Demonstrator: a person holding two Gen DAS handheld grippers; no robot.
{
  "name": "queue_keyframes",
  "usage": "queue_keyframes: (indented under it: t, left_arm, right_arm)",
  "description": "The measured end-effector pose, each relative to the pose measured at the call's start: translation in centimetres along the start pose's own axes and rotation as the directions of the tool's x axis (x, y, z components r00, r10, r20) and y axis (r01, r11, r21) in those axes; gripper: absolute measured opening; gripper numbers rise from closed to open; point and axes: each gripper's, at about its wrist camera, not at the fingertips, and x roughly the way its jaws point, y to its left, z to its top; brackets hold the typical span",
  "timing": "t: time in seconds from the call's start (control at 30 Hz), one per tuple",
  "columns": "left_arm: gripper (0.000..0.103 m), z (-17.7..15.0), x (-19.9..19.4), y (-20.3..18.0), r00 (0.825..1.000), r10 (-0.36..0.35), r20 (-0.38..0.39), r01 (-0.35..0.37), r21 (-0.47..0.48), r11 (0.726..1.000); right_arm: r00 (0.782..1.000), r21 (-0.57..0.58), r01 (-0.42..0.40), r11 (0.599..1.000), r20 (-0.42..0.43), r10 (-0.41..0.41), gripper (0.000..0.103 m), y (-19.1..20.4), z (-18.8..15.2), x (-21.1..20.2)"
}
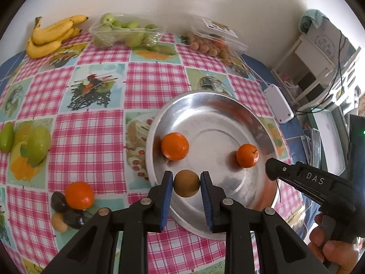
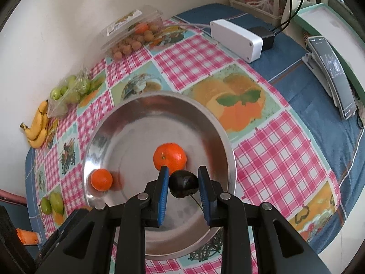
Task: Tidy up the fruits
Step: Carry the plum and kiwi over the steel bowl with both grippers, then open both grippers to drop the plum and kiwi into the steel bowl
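A round steel plate (image 1: pixel 228 105) lies on the checked tablecloth and holds two mandarins (image 1: pixel 175 146) (image 1: pixel 247 155). My left gripper (image 1: pixel 186 188) is shut on a small brown round fruit (image 1: pixel 186 186), held over the plate's near rim. In the right wrist view my right gripper (image 2: pixel 183 183) is shut on a dark, almost black fruit (image 2: pixel 183 183) with a thin stalk, above the plate (image 2: pixel 159 105) and just in front of the larger mandarin (image 2: pixel 170 156). The smaller mandarin (image 2: pixel 101 179) lies at the plate's left. The right gripper's black body (image 1: pixel 303 180) shows at the right of the left wrist view.
Left of the plate lie a third mandarin (image 1: pixel 79 195), dark fruits (image 1: pixel 60 202), a pale fruit (image 1: pixel 59 222) and a green fruit (image 1: pixel 6 137). At the back are bananas (image 1: pixel 51 36), a bag of green fruits (image 1: pixel 123 33) and a clear box of small brown fruits (image 1: pixel 212 43). A white box (image 2: pixel 236 38) and a phone (image 2: pixel 335 75) lie right.
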Motion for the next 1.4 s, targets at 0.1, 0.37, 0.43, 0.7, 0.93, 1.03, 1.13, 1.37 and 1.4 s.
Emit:
queue_keyframes:
  t: [0.1,0.37,0.43,0.7,0.93,1.03,1.13,1.37,1.4]
  left_arm:
    - [0.026,-0.1,0.6,-0.6,1.000,-0.001,-0.012,0.002,0.027,1.000]
    - [0.027,-0.5,1.7,-1.0,0.999,0.012,-0.044,-0.010,0.053,0.999]
    - [0.027,-0.6,1.9,-1.0,0.999,0.013,-0.049,-0.010,0.058,0.998]
    - [0.027,-0.8,2.5,-1.4,0.997,0.014,-0.074,-0.010,0.066,0.998]
    - [0.028,-0.9,2.6,-1.2,0.996,0.018,-0.089,-0.013,0.059,0.998]
    - [0.028,-0.9,2.5,-1.2,0.996,0.019,-0.090,-0.013,0.064,0.998]
    - [0.031,-0.8,2.2,-1.3,0.996,0.020,-0.082,-0.014,0.068,0.998]
    - [0.055,-0.3,1.0,-1.4,0.999,0.033,-0.040,-0.030,0.076,0.997]
    - [0.056,-0.3,0.9,-1.2,0.999,0.035,-0.036,-0.033,0.070,0.997]
  right_arm:
    - [1.000,-0.001,-0.012,1.000,-0.023,0.012,0.027,0.1,-0.2,0.5]
    - [0.997,-0.025,0.012,1.000,-0.075,-0.013,0.028,0.3,-0.6,1.9]
    - [0.997,-0.027,0.013,1.000,-0.081,-0.016,0.028,0.3,-0.6,2.1]
    - [0.995,-0.030,0.018,0.999,-0.095,-0.021,0.028,0.2,-0.8,2.3]
    - [0.994,-0.034,0.020,0.999,-0.105,-0.024,0.037,0.3,-0.8,2.6]
    - [0.995,-0.050,0.024,0.998,-0.096,-0.029,0.042,0.6,-0.7,2.4]
    - [0.996,-0.069,0.016,0.997,-0.086,-0.022,0.042,1.0,-0.5,2.3]
    - [1.000,-0.098,-0.002,0.995,-0.015,0.000,0.050,1.8,-0.1,0.7]
    - [1.000,-0.099,-0.004,0.995,-0.004,0.003,0.050,1.9,0.0,0.4]
